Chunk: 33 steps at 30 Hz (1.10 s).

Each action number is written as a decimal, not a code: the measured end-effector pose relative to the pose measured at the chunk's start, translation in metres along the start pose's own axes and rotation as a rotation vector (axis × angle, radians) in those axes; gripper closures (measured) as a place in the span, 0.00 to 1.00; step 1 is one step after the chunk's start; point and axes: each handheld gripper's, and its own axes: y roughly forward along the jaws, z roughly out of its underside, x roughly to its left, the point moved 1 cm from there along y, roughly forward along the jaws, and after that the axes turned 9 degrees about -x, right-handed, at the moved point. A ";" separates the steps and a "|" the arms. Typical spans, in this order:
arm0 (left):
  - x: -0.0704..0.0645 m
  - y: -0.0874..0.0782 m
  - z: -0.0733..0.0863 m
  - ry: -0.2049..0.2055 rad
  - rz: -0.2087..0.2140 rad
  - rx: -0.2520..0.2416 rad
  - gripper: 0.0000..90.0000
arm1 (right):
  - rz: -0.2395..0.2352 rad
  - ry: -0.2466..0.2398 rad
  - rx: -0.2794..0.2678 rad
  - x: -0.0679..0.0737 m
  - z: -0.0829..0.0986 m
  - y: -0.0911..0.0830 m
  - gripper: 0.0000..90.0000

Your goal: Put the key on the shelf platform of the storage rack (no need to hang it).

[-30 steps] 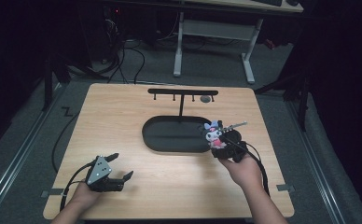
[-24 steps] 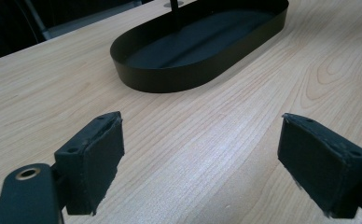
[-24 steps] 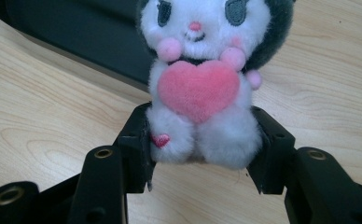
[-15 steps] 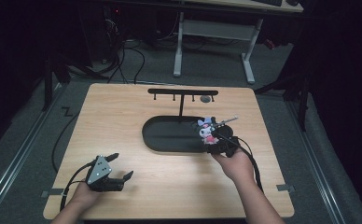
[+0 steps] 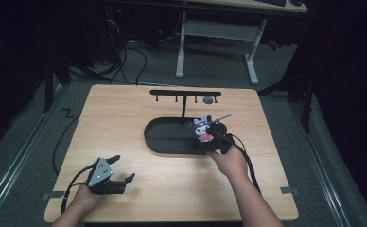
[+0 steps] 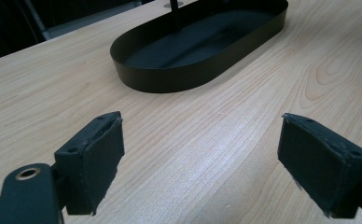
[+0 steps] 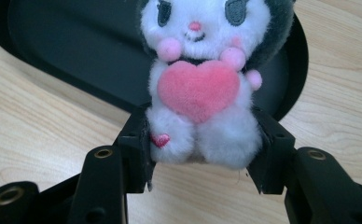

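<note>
This looks like a lab or a recording room. A bare wooden counter (image 5: pixel 125 123) stands on grey carpet (image 5: pixel 323 156), with metal rails (image 5: pixel 11 165) on the floor, loose cables (image 5: pixel 125 61) behind it, and a white-legged desk (image 5: pixel 214 42) in the dark background.

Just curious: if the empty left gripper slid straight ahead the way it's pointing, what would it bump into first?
Probably the black tray: the open left gripper has bare table ahead up to the tray's near wall.
</note>
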 end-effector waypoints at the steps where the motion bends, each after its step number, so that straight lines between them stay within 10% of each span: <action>1: 0.000 0.000 0.000 0.000 0.000 0.000 0.17 | 0.000 0.003 0.002 0.000 -0.001 0.002 0.55; 24: 0.001 -0.002 0.000 -0.011 -0.002 -0.008 0.17 | -0.017 0.065 0.033 -0.006 -0.015 0.048 0.55; 33: 0.000 -0.001 0.000 -0.005 -0.001 -0.008 0.17 | -0.029 0.052 0.056 -0.002 -0.005 0.039 0.54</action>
